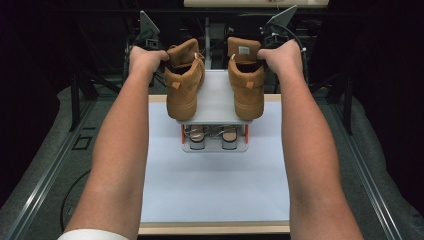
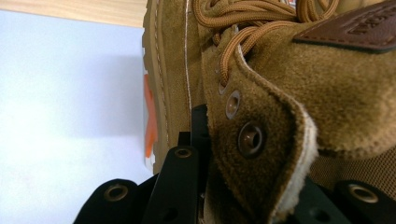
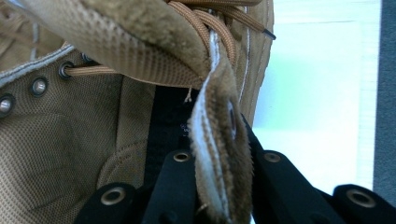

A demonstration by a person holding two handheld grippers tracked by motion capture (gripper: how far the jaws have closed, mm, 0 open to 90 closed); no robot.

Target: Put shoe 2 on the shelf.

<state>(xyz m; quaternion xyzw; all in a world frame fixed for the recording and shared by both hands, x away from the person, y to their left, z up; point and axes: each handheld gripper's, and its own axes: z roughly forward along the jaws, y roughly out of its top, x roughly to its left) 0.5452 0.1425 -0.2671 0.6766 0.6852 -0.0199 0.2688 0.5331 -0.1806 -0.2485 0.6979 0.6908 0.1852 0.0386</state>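
Both forearms reach out: the left gripper (image 2: 205,154) pinches the left tan boot's (image 1: 184,80) collar, the right gripper (image 3: 217,163) pinches the right tan boot's (image 1: 246,82). These boots sit atop a small white rack (image 1: 215,100) holding sandals (image 1: 212,136) below, on a white tabletop (image 1: 215,185), darkness around.

From my feed: white worktop (image 1: 215,195) w/ a light wood edge (image 1: 215,229) along its near side & another wood strip at its far side. Grey carpet-like floor (image 1: 45,165) on both sides of the worktop, w/ metal rails (image 1: 372,190) running alongside it. Left of the worktop, a black square outline (image 1: 81,143) marked on the floor. Beyond the worktop the room is v. dark; I make out black frame legs (image 1: 75,100) and a pale panel (image 1: 255,3) at top. Light falls mainly on the worktop.
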